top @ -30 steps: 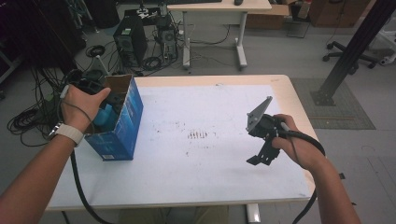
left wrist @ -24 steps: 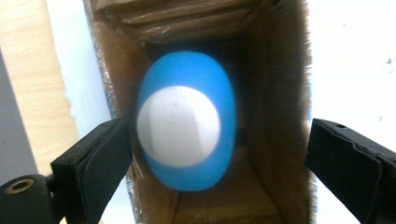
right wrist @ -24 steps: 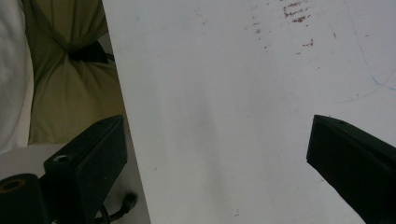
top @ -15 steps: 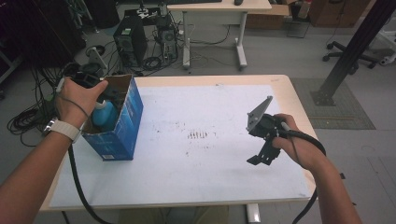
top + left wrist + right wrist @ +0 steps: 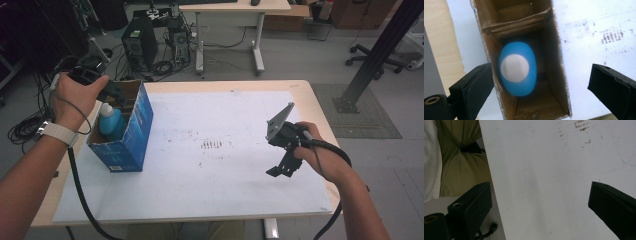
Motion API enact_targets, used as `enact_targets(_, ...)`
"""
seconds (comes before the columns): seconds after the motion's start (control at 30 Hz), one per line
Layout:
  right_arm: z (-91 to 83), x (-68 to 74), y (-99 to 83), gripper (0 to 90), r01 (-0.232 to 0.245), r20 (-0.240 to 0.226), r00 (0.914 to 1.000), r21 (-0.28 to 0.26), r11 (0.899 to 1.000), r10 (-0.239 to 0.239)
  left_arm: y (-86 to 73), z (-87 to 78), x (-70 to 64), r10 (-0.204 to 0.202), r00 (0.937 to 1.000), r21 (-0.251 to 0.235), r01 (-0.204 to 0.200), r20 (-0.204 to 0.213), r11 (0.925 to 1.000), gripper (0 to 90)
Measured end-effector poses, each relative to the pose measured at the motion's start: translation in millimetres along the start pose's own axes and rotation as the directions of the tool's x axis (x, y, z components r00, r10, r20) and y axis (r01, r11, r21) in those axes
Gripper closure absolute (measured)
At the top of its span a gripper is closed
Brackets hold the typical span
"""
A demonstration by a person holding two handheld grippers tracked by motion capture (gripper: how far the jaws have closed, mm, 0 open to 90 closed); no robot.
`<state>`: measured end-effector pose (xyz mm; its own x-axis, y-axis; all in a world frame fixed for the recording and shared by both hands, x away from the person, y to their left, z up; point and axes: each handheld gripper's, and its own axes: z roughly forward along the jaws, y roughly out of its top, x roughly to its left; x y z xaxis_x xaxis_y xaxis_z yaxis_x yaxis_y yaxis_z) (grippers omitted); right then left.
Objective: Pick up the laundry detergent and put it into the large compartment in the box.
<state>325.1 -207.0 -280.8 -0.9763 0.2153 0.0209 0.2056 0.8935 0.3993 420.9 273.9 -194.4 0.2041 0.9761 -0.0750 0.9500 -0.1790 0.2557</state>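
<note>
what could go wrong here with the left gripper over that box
1. The blue bottle stands deep in the narrow blue cardboard box; the left gripper has its jaws spread wider than the box, so coming down it may catch the walls instead of the bottle.
2. The box sits near the table's left edge, so a knock might push it off.
3. The bottle's rounded top looks smooth and may slip from the pads.

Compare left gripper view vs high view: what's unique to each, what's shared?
Left gripper view alone: the box's inner cardboard divider and the bottle's white cap seen straight down, between open jaws. High view alone: the left gripper held above the box, the right gripper over the table, a computer tower on the floor. Both: blue box, blue bottle, white sheet.
</note>
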Motion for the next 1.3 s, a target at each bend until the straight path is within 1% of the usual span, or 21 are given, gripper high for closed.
enact_targets(0.17,-0.5,0.0,-1.5,5.5,-0.003,0.002,1.0,0.001,1.0,0.003,1.2,-10.7,-4.2,0.034,0.9994,-0.016,-0.034,0.006,0.9993,6.8)
enact_targets(0.3,0.2,0.1,-1.7,5.5,-0.004,0.001,1.0,0.0,1.0,0.004,2.0,-19.9,-9.6,0.062,0.9981,-0.039,-0.061,0.007,0.9974,7.0)
enact_targets(0.37,0.4,0.1,-1.7,5.5,-0.002,0.0,1.0,0.0,1.0,0.002,2.2,-23.2,-12.6,0.078,0.997,-0.045,-0.078,0.0,0.9959,6.9)
enact_targets(0.43,0.3,0.0,-1.7,5.5,-0.004,0.001,1.0,0.0,1.0,0.004,2.8,-27.5,-16.8,0.104,0.9946,-0.056,-0.104,-0.004,0.9931,7.0)
enact_targets(0.5,0.0,0.1,-1.4,5.5,-0.003,0.001,1.0,0.001,1.0,0.003,3.2,-30.4,-20.0,0.122,0.9925,-0.07,-0.122,-0.001,0.9901,6.9)
enact_targets(0.53,-0.1,0.2,-1.2,5.5,-0.003,0.0,1.0,-0.001,1.0,0.003,3.8,-31.9,-22.3,0.157,0.9876,-0.074,-0.157,0.0,0.9849,6.9)
enact_targets(0.57,-0.2,0.4,-0.9,5.5,-0.002,0.0,1.0,-0.001,1.0,0.002,4.1,-33.2,-23.9,0.175,0.9846,-0.08,-0.175,-0.002,0.9814,7.0)
enact_targets(0.67,-0.7,0.7,-0.7,5.5,-0.001,0.001,1.0,-0.003,1.0,0.001,5.2,-35.9,-26.9,0.206,0.9784,-0.087,-0.203,0.021,0.9752,6.9)
enact_targets(0.7,-0.7,0.7,-0.8,5.5,-0.001,0.001,1.0,-0.001,1.0,0.001,5.8,-37.1,-28.1,0.22,0.975,-0.088,-0.217,0.03,0.9722,6.8)
enact_targets(0.8,-0.8,0.5,-1.5,5.5,-0.003,0.001,1.0,-0.001,1.0,0.003,7.6,-40.0,-30.3,0.235,0.9708,-0.092,-0.231,0.045,0.9687,6.6)
enact_targets(0.87,-0.7,0.3,-1.7,5.5,-0.005,0.001,1.0,-0.002,1.0,0.005,8.8,-41.7,-31.8,0.238,0.9704,-0.096,-0.233,0.043,0.9679,6.6)
enact_targets(0.93,-0.8,0.1,-1.5,5.5,-0.005,0.002,1.0,-0.002,1.0,0.005,10.6,-42.9,-34.2,0.247,0.968,-0.092,-0.242,0.044,0.9659,6.5)
enact_targets(1.0,-0.7,-0.1,-1.2,5.5,-0.005,0.002,1.0,-0.003,1.0,0.005,12.1,-44.6,-36.8,0.258,0.9651,-0.095,-0.253,0.044,0.9627,6.6)
enact_targets(1.07,-0.6,-0.2,-0.8,5.5,-0.005,0.002,1.0,-0.001,1.0,0.005,13.5,-46.6,-39.5,0.274,0.9606,-0.099,-0.268,0.047,0.9582,6.5)
enact_targets(1.17,-1.4,-0.3,-0.9,5.5,-0.007,0.003,1.0,-0.004,1.0,0.007,14.8,-48.9,-43.7,0.302,0.9519,-0.107,-0.295,0.054,0.9496,6.5)
enact_targets(1.3,-1.9,-0.8,-2.1,5.5,-0.009,0.005,0.9999,-0.004,1.0,0.009,15.3,-50.7,-51.0,0.356,0.9325,-0.115,-0.348,0.061,0.9306,6.4)
